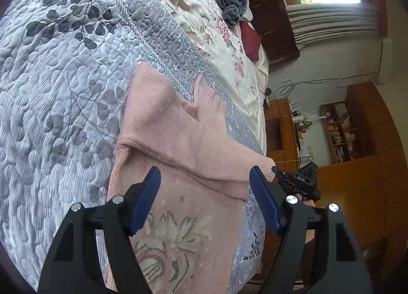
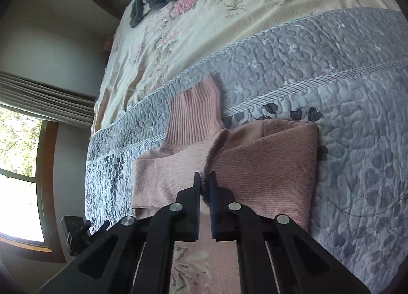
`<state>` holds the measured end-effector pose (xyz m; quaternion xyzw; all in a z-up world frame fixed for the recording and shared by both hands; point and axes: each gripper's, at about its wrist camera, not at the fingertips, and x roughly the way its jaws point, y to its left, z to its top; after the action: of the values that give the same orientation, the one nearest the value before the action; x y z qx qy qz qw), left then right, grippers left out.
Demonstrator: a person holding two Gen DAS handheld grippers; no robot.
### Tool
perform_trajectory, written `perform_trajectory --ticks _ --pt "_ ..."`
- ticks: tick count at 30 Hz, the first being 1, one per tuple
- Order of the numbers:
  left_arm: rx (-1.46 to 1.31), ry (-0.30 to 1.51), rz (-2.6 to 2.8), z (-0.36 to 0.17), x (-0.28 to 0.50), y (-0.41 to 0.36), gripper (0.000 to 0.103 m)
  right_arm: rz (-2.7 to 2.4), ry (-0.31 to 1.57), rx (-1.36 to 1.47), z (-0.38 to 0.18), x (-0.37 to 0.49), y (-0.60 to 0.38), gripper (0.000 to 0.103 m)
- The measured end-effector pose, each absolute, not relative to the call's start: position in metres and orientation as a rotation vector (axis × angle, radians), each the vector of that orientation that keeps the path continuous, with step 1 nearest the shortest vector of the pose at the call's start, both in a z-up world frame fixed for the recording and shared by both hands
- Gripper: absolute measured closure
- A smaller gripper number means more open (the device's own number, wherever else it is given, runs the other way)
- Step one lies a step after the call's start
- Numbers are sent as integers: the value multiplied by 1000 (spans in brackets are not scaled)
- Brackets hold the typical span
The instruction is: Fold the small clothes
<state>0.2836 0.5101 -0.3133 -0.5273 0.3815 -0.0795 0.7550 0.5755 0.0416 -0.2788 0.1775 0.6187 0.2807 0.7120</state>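
Blue-padded fingers of the right claw [image 2: 204,186] are pinched nearly together on a cuff edge of the pink sweater [image 2: 267,161], which lies flat on the grey quilted bedspread [image 2: 344,77] with its sleeves already crossed over the chest. That grip probably serves to draw the sleeve into place. Over the sweater's patterned front, the left claw [image 1: 205,193] hangs wide apart and empty, likely ready to pin or lift.

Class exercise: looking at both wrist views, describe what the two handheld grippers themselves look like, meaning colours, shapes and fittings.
Both are alike. The left gripper and the right gripper each have two matte black angular arms with triangular cut-outs, joined by round silver pivot bolts. Each arm ends in a flat blue pad; the right gripper's pads look ridged. No cables show on either.
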Motion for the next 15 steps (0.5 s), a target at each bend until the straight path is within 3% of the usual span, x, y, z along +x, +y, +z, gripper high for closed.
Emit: perform_trajectory --ticks 10,15 --pt "-1102 934 -207 -335 358 505 32 552 1411 435 -323 578 0 103" --pt "-1092 975 -183 -353 378 503 32 523 1446 455 -349 581 -4 85"
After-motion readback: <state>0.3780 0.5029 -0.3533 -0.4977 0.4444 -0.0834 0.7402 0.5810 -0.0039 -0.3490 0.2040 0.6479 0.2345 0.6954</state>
